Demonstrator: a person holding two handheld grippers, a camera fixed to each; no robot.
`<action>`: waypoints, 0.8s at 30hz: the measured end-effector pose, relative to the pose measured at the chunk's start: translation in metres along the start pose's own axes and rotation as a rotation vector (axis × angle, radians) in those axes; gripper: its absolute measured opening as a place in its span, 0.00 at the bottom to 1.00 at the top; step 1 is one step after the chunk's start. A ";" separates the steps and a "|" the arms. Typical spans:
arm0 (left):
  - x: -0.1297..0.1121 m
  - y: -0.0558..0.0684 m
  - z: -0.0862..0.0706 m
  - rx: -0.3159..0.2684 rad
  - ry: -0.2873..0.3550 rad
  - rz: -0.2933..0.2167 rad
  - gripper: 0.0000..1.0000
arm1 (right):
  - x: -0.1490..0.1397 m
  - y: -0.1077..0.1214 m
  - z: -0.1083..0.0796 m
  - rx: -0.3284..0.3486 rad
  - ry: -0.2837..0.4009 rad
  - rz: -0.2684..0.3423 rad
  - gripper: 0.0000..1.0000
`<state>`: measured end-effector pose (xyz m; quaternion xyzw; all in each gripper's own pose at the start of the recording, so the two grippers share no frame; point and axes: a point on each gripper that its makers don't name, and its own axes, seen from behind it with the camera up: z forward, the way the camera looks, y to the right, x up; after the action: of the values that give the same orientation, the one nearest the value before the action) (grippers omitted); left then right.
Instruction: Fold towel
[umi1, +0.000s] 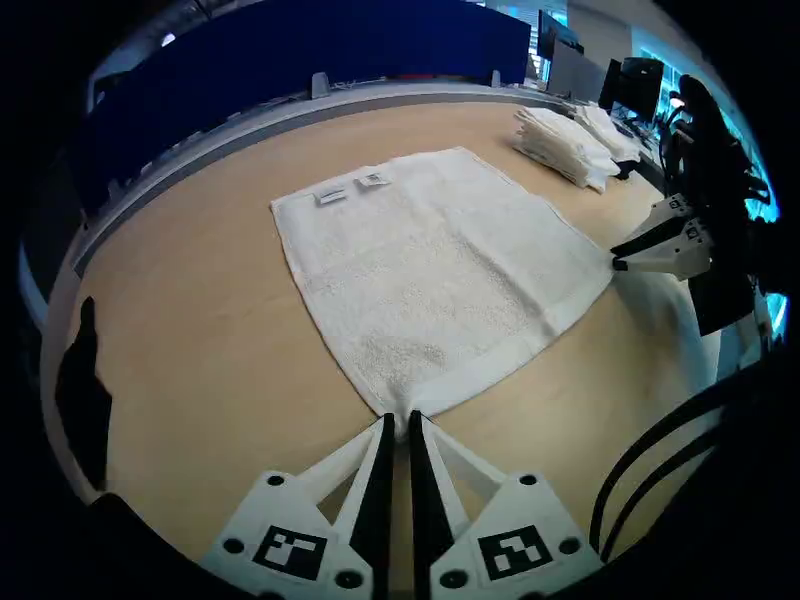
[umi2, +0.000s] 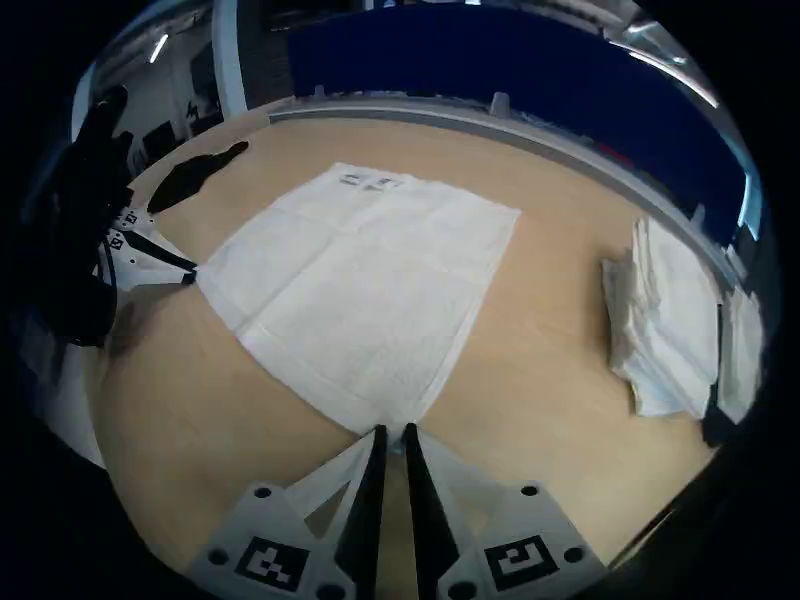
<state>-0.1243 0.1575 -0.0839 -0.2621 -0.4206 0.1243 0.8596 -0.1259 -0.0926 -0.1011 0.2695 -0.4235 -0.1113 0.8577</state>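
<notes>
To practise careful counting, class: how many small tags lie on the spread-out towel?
2. Both lie side by side near the far edge of the towel: a first tag and a second tag beside it. Others could be hidden underneath.

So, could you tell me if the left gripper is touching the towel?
Touching: in the left gripper view, the left gripper pinches a corner of the towel between its jaws.
</notes>
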 end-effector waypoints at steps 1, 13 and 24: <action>0.001 0.000 -0.001 0.000 0.002 -0.003 0.10 | 0.001 0.001 -0.001 0.001 0.001 0.000 0.14; 0.019 -0.005 -0.023 0.006 0.030 -0.031 0.10 | 0.029 -0.001 -0.020 0.003 0.035 0.012 0.14; 0.034 -0.004 -0.056 -0.005 0.043 -0.054 0.10 | 0.059 -0.008 -0.060 0.007 0.077 0.009 0.13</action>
<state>-0.0593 0.1495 -0.0883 -0.2555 -0.4094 0.0944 0.8708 -0.0421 -0.1020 -0.0960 0.2747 -0.3918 -0.0954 0.8729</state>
